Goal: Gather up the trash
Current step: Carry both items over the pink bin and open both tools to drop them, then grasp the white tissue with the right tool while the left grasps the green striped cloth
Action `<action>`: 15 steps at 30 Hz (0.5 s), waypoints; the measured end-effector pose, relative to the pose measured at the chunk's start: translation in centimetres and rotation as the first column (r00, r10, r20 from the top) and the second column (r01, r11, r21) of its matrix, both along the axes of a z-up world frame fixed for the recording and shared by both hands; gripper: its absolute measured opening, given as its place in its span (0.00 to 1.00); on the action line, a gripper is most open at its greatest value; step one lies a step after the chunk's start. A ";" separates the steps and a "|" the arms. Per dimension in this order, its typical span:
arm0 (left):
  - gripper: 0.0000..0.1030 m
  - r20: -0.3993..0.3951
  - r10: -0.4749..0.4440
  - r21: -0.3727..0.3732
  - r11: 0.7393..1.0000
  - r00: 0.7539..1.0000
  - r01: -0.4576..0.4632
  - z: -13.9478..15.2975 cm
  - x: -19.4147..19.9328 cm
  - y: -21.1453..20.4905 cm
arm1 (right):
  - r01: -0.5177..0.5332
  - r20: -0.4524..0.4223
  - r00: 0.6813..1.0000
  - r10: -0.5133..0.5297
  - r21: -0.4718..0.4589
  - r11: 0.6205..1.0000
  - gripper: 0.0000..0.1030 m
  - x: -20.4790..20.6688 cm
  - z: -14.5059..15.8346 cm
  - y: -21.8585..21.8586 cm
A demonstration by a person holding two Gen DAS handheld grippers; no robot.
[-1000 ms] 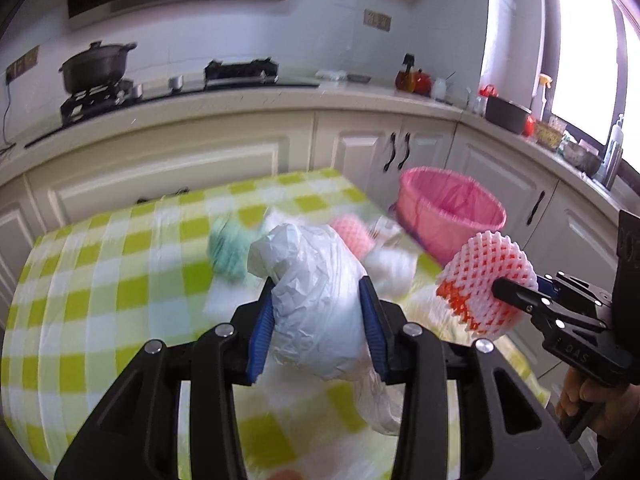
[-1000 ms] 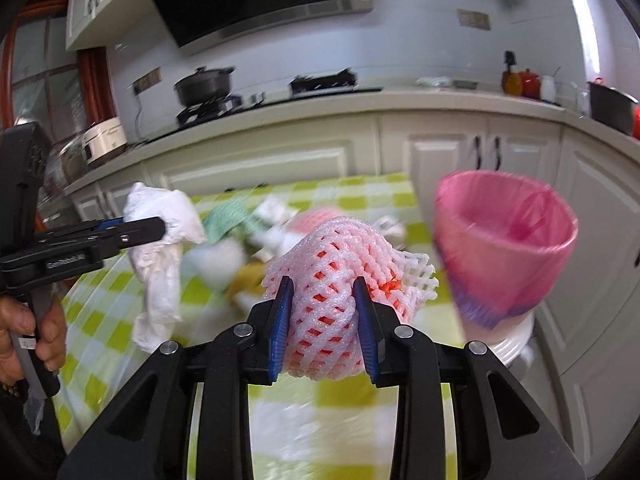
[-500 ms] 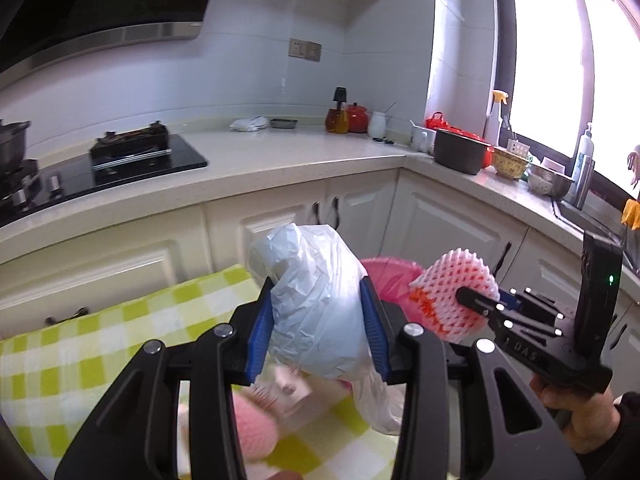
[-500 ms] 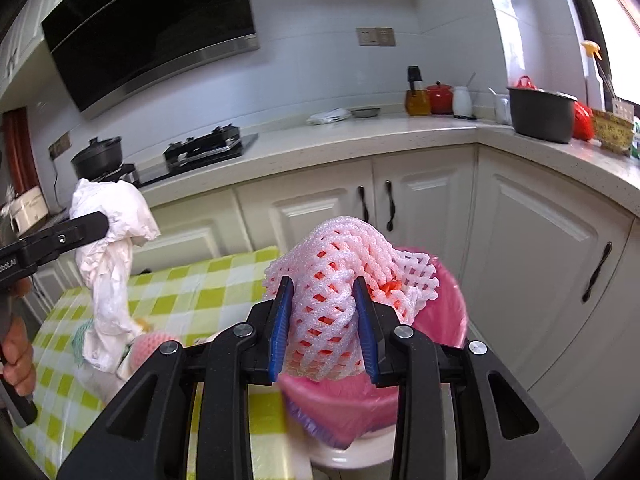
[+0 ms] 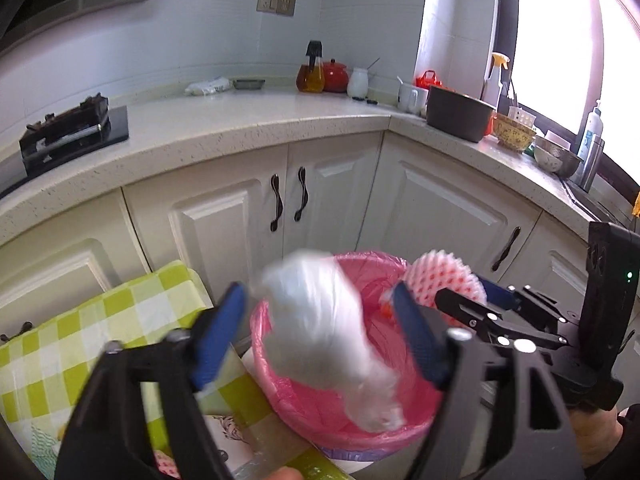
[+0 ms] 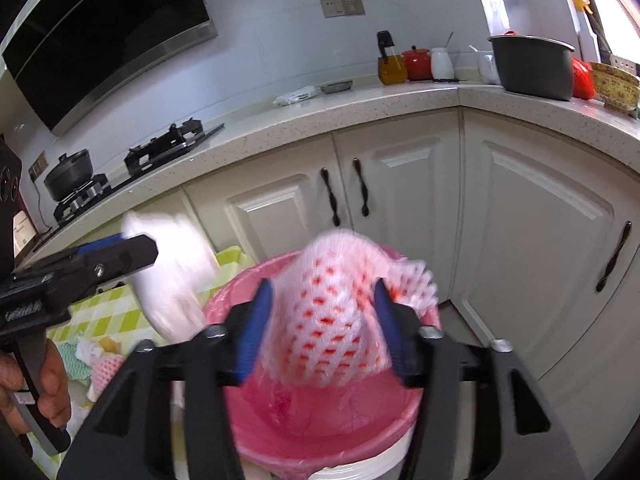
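A bin lined with a pink bag (image 5: 328,416) (image 6: 320,432) stands on the floor beside the table. My left gripper (image 5: 320,328) is open above the bin; a crumpled white plastic bag (image 5: 324,332) is blurred between the spread fingers, loose over the bin mouth. It also shows in the right wrist view (image 6: 172,280) beside the left gripper (image 6: 136,252). My right gripper (image 6: 324,320) is open above the bin; a pink foam fruit net (image 6: 336,308) is blurred between its fingers. The net (image 5: 440,280) and right gripper (image 5: 464,308) show at the bin's right rim.
The table with a green-and-white checked cloth (image 5: 80,344) is left of the bin, with more trash on it (image 6: 96,360). White cabinets (image 6: 400,200) and a countertop (image 5: 240,128) with stove, pot and bottles stand behind.
Both grippers moved over the bin and opened. The white bag and the foam net, gripped before, are now loose and blurred between the spread fingers.
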State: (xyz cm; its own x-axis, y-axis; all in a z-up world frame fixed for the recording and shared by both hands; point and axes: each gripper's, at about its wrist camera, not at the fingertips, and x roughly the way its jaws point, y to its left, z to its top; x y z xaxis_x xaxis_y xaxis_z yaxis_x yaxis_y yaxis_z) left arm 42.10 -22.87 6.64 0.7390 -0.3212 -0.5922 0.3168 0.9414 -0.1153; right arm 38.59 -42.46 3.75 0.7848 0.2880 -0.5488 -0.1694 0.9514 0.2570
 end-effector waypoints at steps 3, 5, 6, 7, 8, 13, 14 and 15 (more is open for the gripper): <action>0.76 -0.010 0.012 -0.002 1.000 1.000 -0.012 -0.4 0.1 0.3 | 0.032 -0.005 0.999 -0.032 0.007 0.999 0.64 0.0 -0.2 -1.0; 0.76 -0.006 0.018 -0.014 1.000 1.000 -0.018 -0.3 -0.4 0.9 | 0.040 -0.005 0.999 -0.040 0.012 0.999 0.64 -0.3 -0.4 -1.6; 0.76 -0.004 0.023 -0.019 1.000 1.000 -0.024 -0.2 -0.8 1.3 | 0.042 -0.005 0.999 -0.042 0.013 0.999 0.64 -0.5 -0.5 -1.8; 0.76 0.004 0.033 -0.024 0.999 0.999 -0.033 0.0 -1.3 1.9 | 0.045 -0.006 0.999 -0.045 0.015 0.999 0.65 -0.8 -0.5 -2.1; 0.76 0.009 0.039 -0.030 0.999 0.999 -0.039 0.2 -1.8 2.3 | 0.048 -0.005 0.999 -0.048 0.017 0.999 0.65 -1.1 -0.6 -2.2; 0.76 0.038 0.086 -0.057 0.995 0.996 -0.084 1.4 -4.8 5.7 | 0.059 0.009 0.998 -0.059 0.012 0.998 0.70 -3.4 -0.4 -1.9; 0.76 0.044 0.102 -0.062 0.993 0.994 -0.100 1.7 -5.6 6.7 | 0.057 0.012 0.998 -0.057 0.017 0.998 0.71 -3.9 -0.3 -1.7; 0.77 0.049 0.115 -0.063 0.992 0.992 -0.112 2.0 -6.2 7.5 | 0.057 0.016 0.998 -0.057 0.017 0.998 0.72 -4.4 -0.2 -1.4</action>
State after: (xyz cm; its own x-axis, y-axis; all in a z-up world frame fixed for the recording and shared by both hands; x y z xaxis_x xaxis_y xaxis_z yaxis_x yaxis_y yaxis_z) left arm 35.88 -15.36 8.61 0.8021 -0.2677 -0.5338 0.2157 0.9634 -0.1589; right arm 34.22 -43.81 3.58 0.8089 0.2514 -0.5315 -0.1195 0.9554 0.2700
